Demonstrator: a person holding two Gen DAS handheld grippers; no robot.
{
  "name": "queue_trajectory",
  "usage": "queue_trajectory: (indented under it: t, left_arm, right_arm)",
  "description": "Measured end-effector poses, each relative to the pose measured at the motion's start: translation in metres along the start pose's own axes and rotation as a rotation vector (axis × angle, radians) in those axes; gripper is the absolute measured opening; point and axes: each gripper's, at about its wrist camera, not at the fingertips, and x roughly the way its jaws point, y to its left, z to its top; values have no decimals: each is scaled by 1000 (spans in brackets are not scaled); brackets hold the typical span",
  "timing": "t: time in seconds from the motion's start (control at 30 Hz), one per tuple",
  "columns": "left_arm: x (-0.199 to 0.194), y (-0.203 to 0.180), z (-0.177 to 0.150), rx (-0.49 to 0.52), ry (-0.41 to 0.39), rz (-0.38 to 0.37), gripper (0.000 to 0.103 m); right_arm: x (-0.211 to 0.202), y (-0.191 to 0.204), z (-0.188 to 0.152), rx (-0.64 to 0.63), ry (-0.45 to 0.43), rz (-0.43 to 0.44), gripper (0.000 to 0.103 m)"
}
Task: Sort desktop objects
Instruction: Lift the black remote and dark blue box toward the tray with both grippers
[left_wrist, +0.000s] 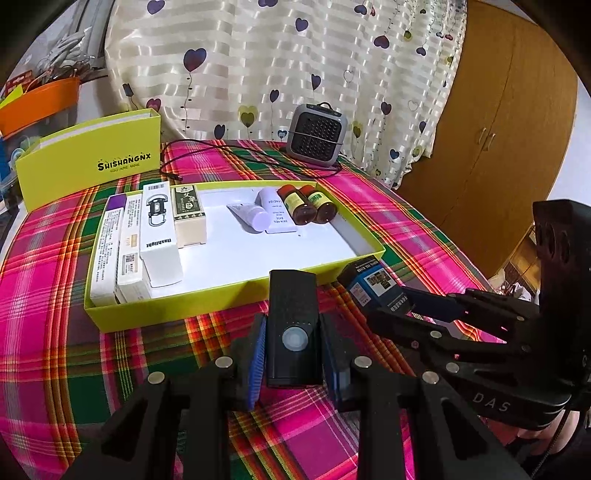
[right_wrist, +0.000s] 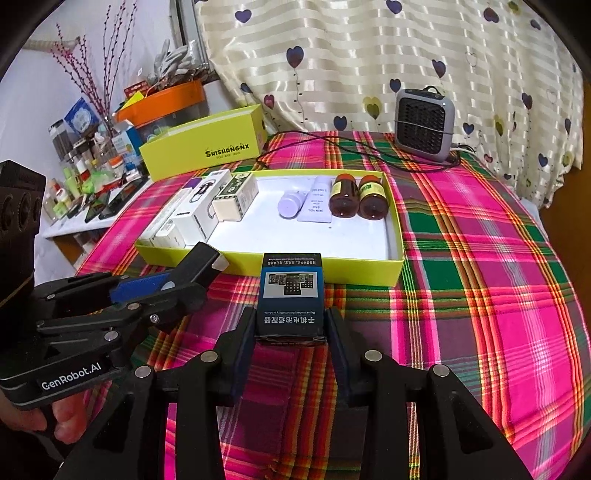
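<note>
While my grippers' own arms hide the cloth below | left gripper (left_wrist: 291, 354) clamps black flashlight (left_wrist: 291, 325) | right gripper (right_wrist: 290, 332) clamps blue box (right_wrist: 290, 295) | both just before yellow tray (left_wrist: 236, 288)

grey heater (right_wrist: 424, 123), heart-print curtain (right_wrist: 369, 55), wooden wardrobe (left_wrist: 491, 129)

A pink, green and orange plaid tablecloth (left_wrist: 110, 354) carries a lime-yellow tray (left_wrist: 236, 288) lined white. Purple hearts dot the cream striped curtain (left_wrist: 280, 66).
</note>
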Motion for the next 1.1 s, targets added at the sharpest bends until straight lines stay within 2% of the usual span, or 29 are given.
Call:
queue_trajectory:
  t: [1.1]
  left_arm:
    - [-19,49,18,-130,-88,47,28]
  right_arm:
    - [19,16,31,-4,-18,47,39]
